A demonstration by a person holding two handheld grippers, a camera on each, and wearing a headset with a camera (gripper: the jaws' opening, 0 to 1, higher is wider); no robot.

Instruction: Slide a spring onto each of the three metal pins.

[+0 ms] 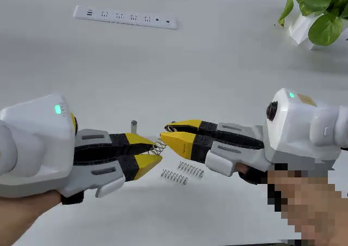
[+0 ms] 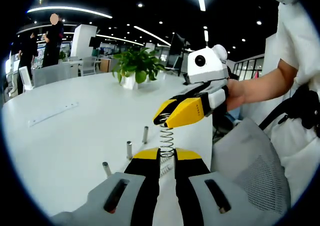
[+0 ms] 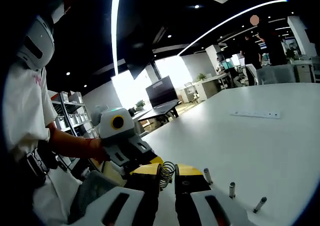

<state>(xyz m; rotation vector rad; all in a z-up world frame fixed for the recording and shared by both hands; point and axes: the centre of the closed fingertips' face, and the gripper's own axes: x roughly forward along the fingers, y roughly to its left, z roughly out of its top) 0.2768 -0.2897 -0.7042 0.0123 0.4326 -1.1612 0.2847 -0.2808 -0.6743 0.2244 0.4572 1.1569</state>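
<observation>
I've got one spring [image 1: 159, 146] in mid-air, pinched at both ends: left gripper [image 1: 156, 151] clamped on one end, right gripper [image 1: 166, 133] clamped on the other. Two loose springs [image 1: 182, 173] lie on the table [image 1: 217, 66] just below. Three pins [image 2: 128, 149] stand bare nearby.

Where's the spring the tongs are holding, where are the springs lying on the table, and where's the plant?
held spring [image 2: 166, 136], left gripper view, on its middle coils.
loose springs [image 1: 190, 170], head view, on the middle of the farther one.
plant [image 1: 326, 28], head view, on a big leaf.
</observation>
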